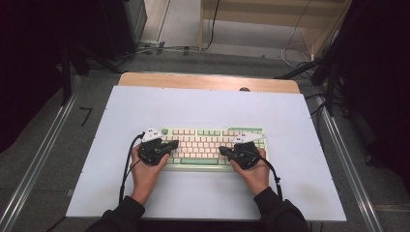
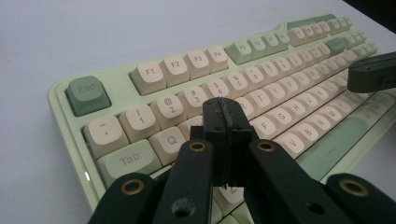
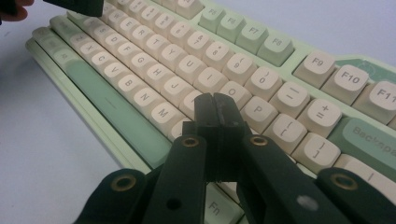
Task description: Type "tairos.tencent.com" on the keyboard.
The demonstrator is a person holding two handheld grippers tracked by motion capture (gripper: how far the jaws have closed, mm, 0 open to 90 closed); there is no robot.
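A pale green keyboard (image 1: 208, 145) with cream and green keys lies on the white mat. My left gripper (image 1: 173, 144) is shut with nothing between its jaws, its tip over the keyboard's left keys; in the left gripper view the shut tip (image 2: 225, 108) hovers around the W and E keys of the keyboard (image 2: 154, 70). My right gripper (image 1: 223, 151) is shut and empty too, over the right keys; in the right gripper view its tip (image 3: 214, 103) sits near the K and L keys of the keyboard (image 3: 275, 46). Whether either tip touches a key I cannot tell.
The white mat (image 1: 203, 108) covers a wooden table (image 1: 208, 81). Metal rails run along both sides of the table. Cables and dark stands lie on the floor behind. The right gripper's tip (image 2: 371, 72) shows at the right edge of the left gripper view.
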